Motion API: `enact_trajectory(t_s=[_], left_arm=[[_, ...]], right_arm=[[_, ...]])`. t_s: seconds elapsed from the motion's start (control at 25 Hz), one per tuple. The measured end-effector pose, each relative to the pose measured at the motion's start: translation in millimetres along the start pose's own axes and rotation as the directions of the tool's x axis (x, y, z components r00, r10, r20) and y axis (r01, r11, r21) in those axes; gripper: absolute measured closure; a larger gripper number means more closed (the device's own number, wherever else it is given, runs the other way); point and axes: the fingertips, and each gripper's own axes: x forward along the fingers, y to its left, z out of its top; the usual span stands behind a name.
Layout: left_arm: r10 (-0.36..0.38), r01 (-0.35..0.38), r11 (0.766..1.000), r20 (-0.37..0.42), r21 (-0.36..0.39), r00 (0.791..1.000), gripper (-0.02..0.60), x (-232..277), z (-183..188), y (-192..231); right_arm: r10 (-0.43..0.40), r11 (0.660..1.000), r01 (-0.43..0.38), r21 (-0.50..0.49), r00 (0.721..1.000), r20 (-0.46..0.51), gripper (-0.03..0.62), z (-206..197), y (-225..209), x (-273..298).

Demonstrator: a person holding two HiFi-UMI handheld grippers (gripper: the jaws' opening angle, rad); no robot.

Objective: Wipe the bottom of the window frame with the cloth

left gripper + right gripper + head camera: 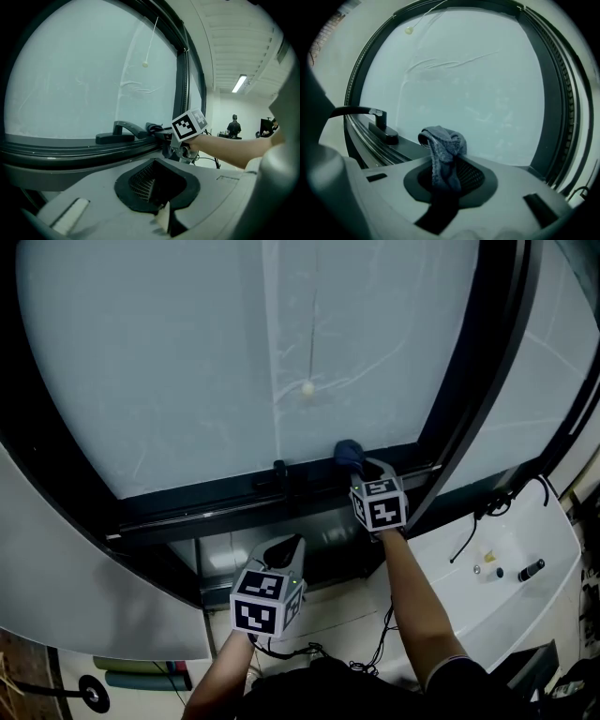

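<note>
A bunched blue-grey cloth (443, 145) sticks up from my right gripper (443, 176), whose jaws are shut on it. In the head view the cloth (349, 454) rests on the black bottom rail of the window frame (206, 507), just right of the window handle (279, 470). There my right gripper (361, 470) reaches up to the rail, near the dark upright post. Lower down and to the left, my left gripper (286, 547) hangs below the rail with its jaws together and nothing in them. The left gripper view shows the right gripper (161, 133) at the rail beside the handle (123, 131).
A blind cord with a small bead (307, 388) hangs in front of the frosted pane. A white counter (511, 559) at the right holds a cable and small items. Cables (309, 650) lie on the floor below. A person (233, 125) stands far off in the room.
</note>
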Motion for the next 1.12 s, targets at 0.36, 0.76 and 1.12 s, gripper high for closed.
enact_trajectory(t_s=[0.36, 0.76, 1.12], left_arm=[[0.036, -0.036, 0.999, 0.008, 0.001, 0.999, 0.574, -35.3, -2.2, 28.2], [0.069, -0.068, 0.998, 0.028, -0.009, 0.997, 0.574, -59.9, -3.4, 48.6], [0.096, -0.095, 0.995, 0.039, -0.024, 0.995, 0.574, -76.4, -5.1, 59.3]], right_arm=[[0.063, 0.998, -0.063, 0.015, 0.998, -0.006, 0.526, 16.0, 59.3, 3.2], [0.116, 0.992, -0.116, 0.046, 0.993, 0.002, 0.526, 24.8, 90.4, 4.8], [-0.002, 0.998, 0.006, -0.069, 0.998, 0.055, 0.526, 23.8, 86.1, -28.4]])
